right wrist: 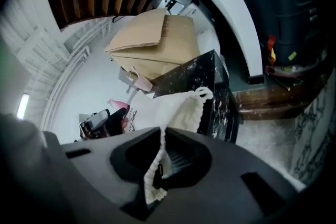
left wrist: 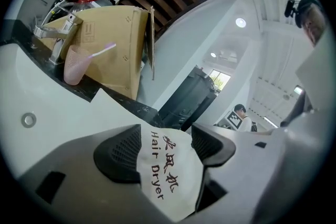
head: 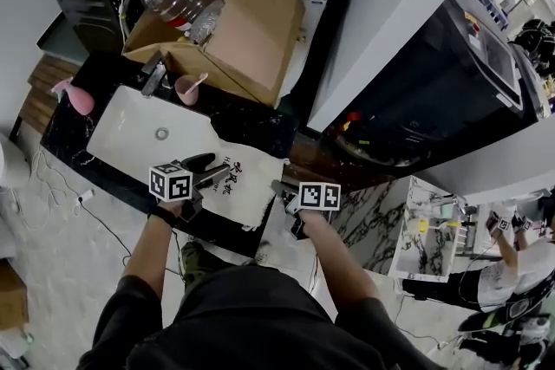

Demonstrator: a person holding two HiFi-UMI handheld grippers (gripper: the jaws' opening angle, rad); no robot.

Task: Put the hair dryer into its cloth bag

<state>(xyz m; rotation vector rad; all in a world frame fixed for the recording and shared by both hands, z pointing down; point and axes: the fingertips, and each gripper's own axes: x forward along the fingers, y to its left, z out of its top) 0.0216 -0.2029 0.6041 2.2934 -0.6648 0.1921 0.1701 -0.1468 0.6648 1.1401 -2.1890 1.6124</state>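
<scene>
Our left gripper [left wrist: 165,147] holds its jaws wide apart, and the printed face of the cloth bag [left wrist: 169,173], lettered "Hair Dryer", fills the gap between the two ribbed pads [left wrist: 118,152]. The cloth reaches both pads' inner edges, but we see no pinch in it, so we read this gripper as open around the bag. Our right gripper [right wrist: 160,157] has its jaws closed together on the bag's gathered, ruffled rim. A thin fold of white cloth runs down between the pads, and the rest of the bag [right wrist: 178,110] stretches away ahead of the jaws toward the left gripper. In the head view the bag [head: 241,186] lies spread between the two grippers, just right of the left gripper [head: 208,176] and just left of the right gripper [head: 281,190]. A dark rounded shape [head: 199,160] sits just beyond the left gripper's jaws; we cannot tell whether it is the hair dryer. Ahead and to the left of the left gripper lies a white basin [head: 130,130], with a pink cup [left wrist: 73,63] and a cardboard box [left wrist: 113,44] farther on.
</scene>
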